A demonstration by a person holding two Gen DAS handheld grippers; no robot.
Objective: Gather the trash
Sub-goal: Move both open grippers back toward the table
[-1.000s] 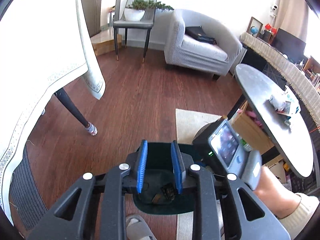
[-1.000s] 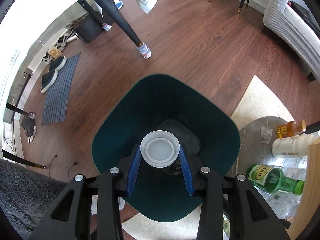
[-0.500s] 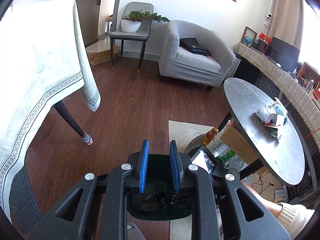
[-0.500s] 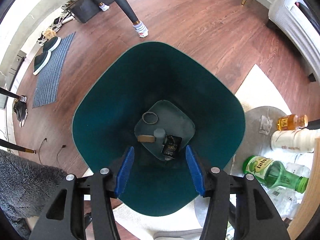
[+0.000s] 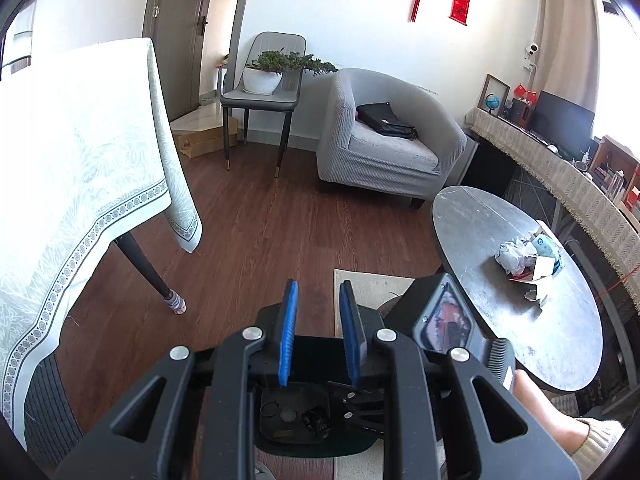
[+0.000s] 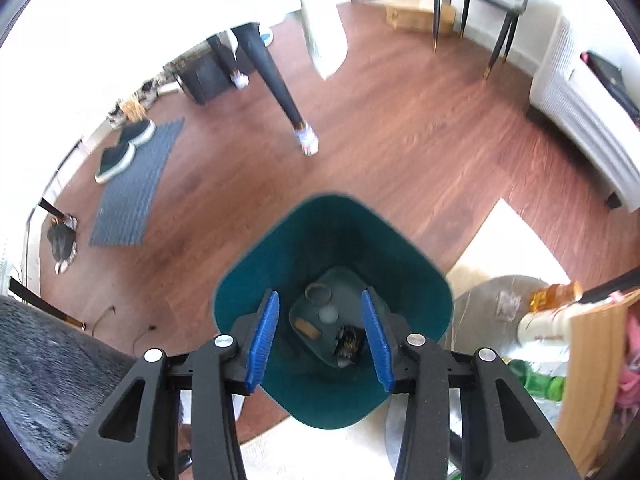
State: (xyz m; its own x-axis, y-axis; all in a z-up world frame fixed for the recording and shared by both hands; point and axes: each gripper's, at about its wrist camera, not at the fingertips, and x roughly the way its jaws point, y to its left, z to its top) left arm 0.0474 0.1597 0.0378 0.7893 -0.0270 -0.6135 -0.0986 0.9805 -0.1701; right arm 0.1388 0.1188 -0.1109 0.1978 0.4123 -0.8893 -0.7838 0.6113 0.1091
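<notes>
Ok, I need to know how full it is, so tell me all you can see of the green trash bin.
The trash bin is dark teal, smooth like plastic, with a rounded-square mouth and walls tapering to a smaller base. It stands upright and open on the wooden floor beside the pale rug. It is nearly empty: a ring, a small disc, a tan piece and a dark wrapper lie on its bottom. The right gripper hangs open above it, not touching.

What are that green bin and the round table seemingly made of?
Green bin: probably molded plastic, given its smooth, uniform teal walls and rounded corners with a dull sheen. Round table: its mottled grey, faintly glossy top suggests stone or a stone-look laminate; which one is unclear.
</notes>
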